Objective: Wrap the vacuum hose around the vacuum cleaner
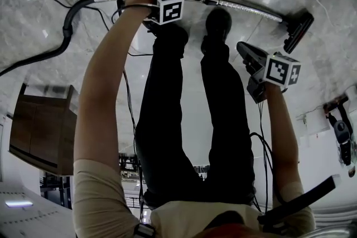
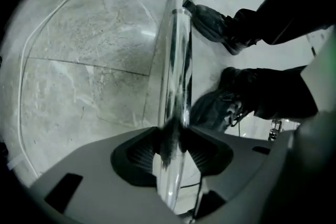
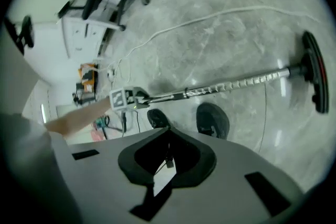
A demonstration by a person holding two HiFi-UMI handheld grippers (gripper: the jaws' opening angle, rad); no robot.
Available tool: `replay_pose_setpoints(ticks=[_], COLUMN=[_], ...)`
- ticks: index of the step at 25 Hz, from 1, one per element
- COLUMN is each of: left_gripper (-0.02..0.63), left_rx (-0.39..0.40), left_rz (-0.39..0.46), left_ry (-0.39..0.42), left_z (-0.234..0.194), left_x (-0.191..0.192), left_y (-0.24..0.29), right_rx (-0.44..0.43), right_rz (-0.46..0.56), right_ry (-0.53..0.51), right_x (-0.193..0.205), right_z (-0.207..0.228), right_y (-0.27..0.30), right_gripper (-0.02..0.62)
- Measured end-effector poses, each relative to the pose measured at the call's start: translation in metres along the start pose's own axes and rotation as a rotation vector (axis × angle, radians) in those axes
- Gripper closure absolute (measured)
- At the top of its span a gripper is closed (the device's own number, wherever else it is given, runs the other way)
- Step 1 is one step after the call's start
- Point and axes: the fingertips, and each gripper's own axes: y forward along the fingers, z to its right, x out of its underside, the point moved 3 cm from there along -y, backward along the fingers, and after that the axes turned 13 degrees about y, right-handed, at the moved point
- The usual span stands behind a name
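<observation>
L gripper (image 2: 170, 150) clamps wand (image 2: 177, 50) — R gripper (image 3: 168, 157) closed.

Beige top, black trousers, grey grippers with marker cubes.
Short beige sleeves (image 1: 95, 187), black trousers (image 1: 167, 120) and dark shoes (image 1: 218, 20). The left gripper (image 2: 170, 152) and right gripper (image 3: 168, 157) have pale grey bodies with black ribbed fingers (image 2: 139, 157). Each carries a white cube (image 1: 169, 4) printed with black square markers. Thin black cables (image 1: 260, 120) hang beside the legs.
</observation>
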Motion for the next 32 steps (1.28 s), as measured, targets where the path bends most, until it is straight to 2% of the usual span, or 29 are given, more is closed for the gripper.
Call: replay_pose_setpoints(ticks=[4, 7, 9, 10, 11, 14, 17, 20, 21, 22, 23, 27, 32], left_gripper=[0.428, 0.43, 0.429, 0.428, 0.429, 0.43, 0.43, 0.431, 0.431, 0.431, 0.433, 0.434, 0.449], left_rx=[0.048, 0.047, 0.033, 0.024, 0.016, 0.014, 0.019, 0.007, 0.003, -0.002, -0.005, -0.008, -0.005], left_rz=[0.03, 0.042, 0.053, 0.06, 0.067, 0.09, 0.124, 0.154, 0.161, 0.168, 0.173, 0.182, 0.23], left_ry=[0.001, 0.003, 0.001, 0.0, 0.0, -0.004, -0.007, -0.008, -0.011, -0.015, -0.019, -0.025, -0.125], left_z=[0.033, 0.051, 0.06, 0.064, 0.068, 0.082, 0.097, 0.113, 0.118, 0.122, 0.126, 0.147, 0.168], left_x=[0.01, 0.025, 0.029, 0.03, 0.03, 0.037, 0.043, 0.042, 0.042, 0.042, 0.043, 0.043, 0.048], left_y=[-0.024, -0.05, -0.069, -0.079, -0.088, -0.108, -0.124, -0.143, -0.147, -0.151, -0.154, -0.167, -0.183], right_rx=[-0.092, -0.129, -0.202, -0.233, -0.238, -0.203, -0.237, -0.238, -0.235, -0.235, -0.247, -0.356, -0.496], right_rz=[0.089, 0.229, 0.308, 0.327, 0.333, 0.34, 0.374, 0.359, 0.354, 0.358, 0.373, 0.449, 0.45], right_ry=[0.445, 0.666, 0.758, 0.782, 0.786, 0.802, 0.884, 0.909, 0.913, 0.917, 0.922, 0.914, 0.776], right_x=[-0.018, -0.034, -0.05, -0.056, -0.06, -0.068, -0.079, -0.084, -0.084, -0.083, -0.082, -0.072, -0.07], right_z=[0.053, 0.084, 0.088, 0.086, 0.085, 0.083, 0.085, 0.094, 0.098, 0.099, 0.099, 0.083, 0.043], right_y=[0.023, 0.043, 0.05, 0.053, 0.058, 0.081, 0.101, 0.109, 0.11, 0.11, 0.109, 0.085, 0.04], right_gripper=[0.592, 0.585, 0.434, 0.345, 0.297, 0.288, 0.288, 0.29, 0.296, 0.405, 0.448, 0.485, 0.509])
